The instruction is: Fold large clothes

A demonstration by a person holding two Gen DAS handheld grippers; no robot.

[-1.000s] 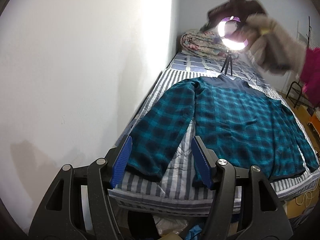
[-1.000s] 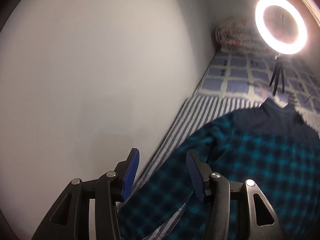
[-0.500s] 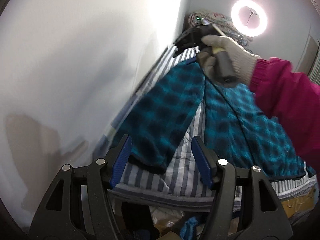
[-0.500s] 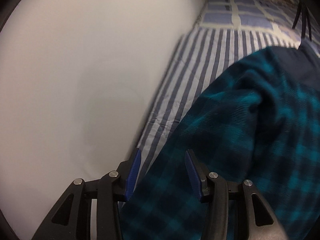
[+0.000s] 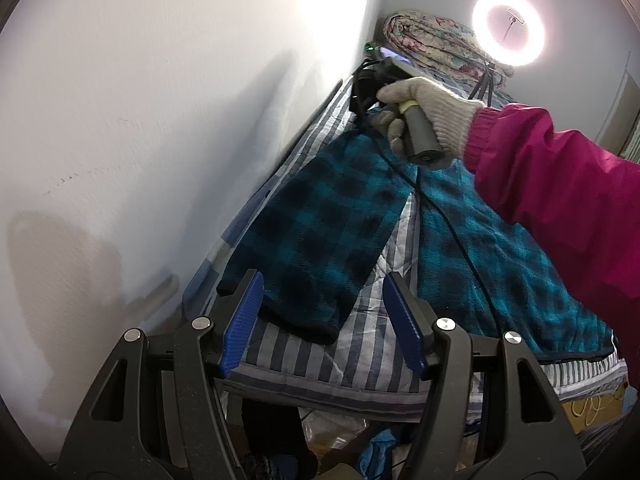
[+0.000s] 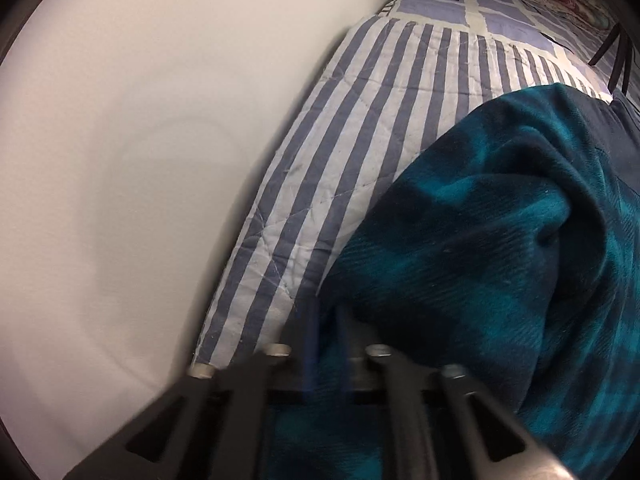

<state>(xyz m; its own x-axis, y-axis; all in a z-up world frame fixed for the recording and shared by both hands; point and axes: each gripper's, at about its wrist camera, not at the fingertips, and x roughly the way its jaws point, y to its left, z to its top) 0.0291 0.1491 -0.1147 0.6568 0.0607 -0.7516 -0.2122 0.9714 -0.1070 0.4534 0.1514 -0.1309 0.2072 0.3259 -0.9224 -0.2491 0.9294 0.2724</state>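
Spread flat on the striped quilted bed cover (image 5: 372, 308): the teal-and-black plaid fleece shirt (image 5: 480, 248). Now clamped shut on its sleeve top near the shoulder – right gripper (image 6: 326, 344), down from above a moment ago. Open above the cuff – left gripper (image 5: 322, 320), gripping nothing. Sleeve fold apparently beginning.

shirt (image 5: 480, 240) on bed (image 5: 360, 360) | wall (image 5: 160, 120) left | quilt (image 5: 432, 40) behind
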